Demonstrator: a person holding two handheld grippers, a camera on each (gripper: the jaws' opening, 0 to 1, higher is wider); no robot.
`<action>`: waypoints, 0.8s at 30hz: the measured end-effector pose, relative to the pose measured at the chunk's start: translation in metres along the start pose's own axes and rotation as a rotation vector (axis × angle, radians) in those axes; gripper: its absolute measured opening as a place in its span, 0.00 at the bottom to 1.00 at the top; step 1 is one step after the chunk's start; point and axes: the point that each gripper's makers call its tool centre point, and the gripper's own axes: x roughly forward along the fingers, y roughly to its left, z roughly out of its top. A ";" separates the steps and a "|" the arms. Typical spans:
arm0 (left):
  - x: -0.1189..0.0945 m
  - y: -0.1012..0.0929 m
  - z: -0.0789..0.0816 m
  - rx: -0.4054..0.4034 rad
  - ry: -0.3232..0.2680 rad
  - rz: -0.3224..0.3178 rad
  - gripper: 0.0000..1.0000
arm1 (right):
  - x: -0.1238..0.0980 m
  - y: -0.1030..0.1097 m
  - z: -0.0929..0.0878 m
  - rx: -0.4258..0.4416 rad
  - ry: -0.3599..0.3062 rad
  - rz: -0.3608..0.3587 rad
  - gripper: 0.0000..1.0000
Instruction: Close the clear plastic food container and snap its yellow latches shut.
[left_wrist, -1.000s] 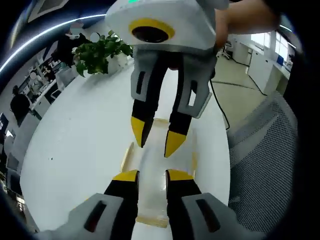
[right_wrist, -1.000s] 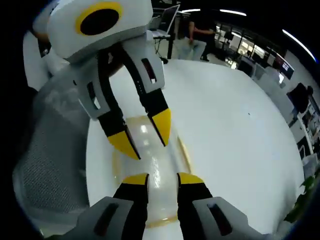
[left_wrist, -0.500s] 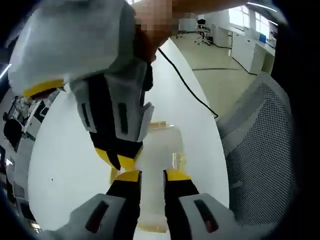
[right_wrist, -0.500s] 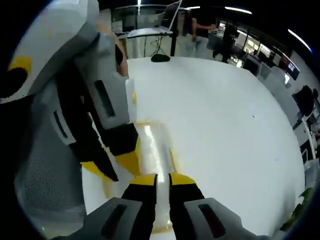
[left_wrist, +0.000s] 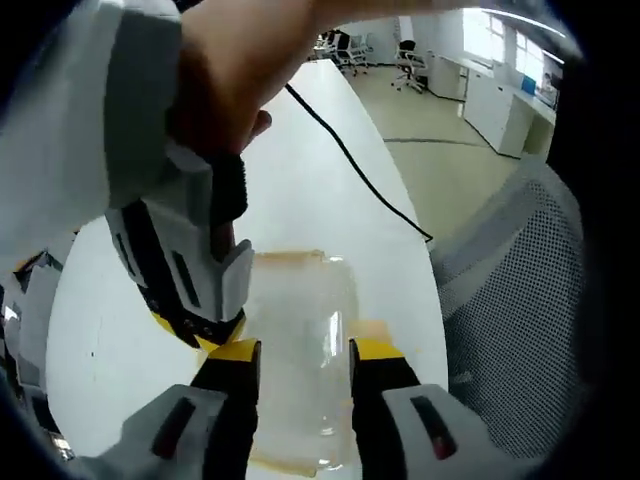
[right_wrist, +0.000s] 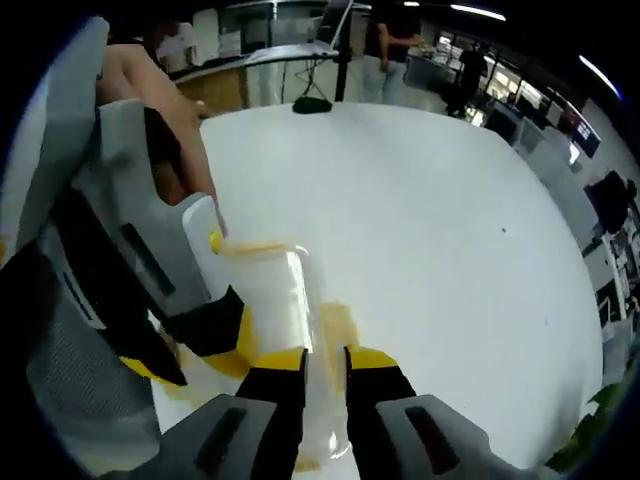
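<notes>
The clear container (left_wrist: 300, 350) is lying on the white worktop (right_wrist: 420, 230), with both grippers now pressing closer over it than a second ago. The left gripper (left_wrist: 300, 352) is spreading its jaws wider astride the lid. The right gripper (right_wrist: 325, 358) is narrowing its jaws to a slim gap at the container's edge, grasping nothing clearly.

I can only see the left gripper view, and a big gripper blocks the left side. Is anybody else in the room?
Observer: Yes. In the right gripper view, a person in dark clothes stands beyond the far end of the white table.
Operator: What are the right gripper's tips doing?
Observer: The right gripper has its yellow-tipped jaws close together over the clear plastic food container; I cannot tell whether they pinch it.
Operator: Any plants?
Observer: Green leaves peek in at the lower right.
</notes>
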 end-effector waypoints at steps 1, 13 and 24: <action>0.001 -0.005 -0.004 0.014 0.027 -0.008 0.58 | -0.001 0.000 0.000 0.014 -0.004 0.019 0.19; -0.006 0.003 0.002 0.045 0.070 0.129 0.52 | -0.001 0.007 -0.003 0.046 0.066 0.170 0.31; 0.001 0.004 -0.006 0.040 0.198 0.191 0.43 | 0.011 0.014 0.004 0.051 0.183 0.277 0.31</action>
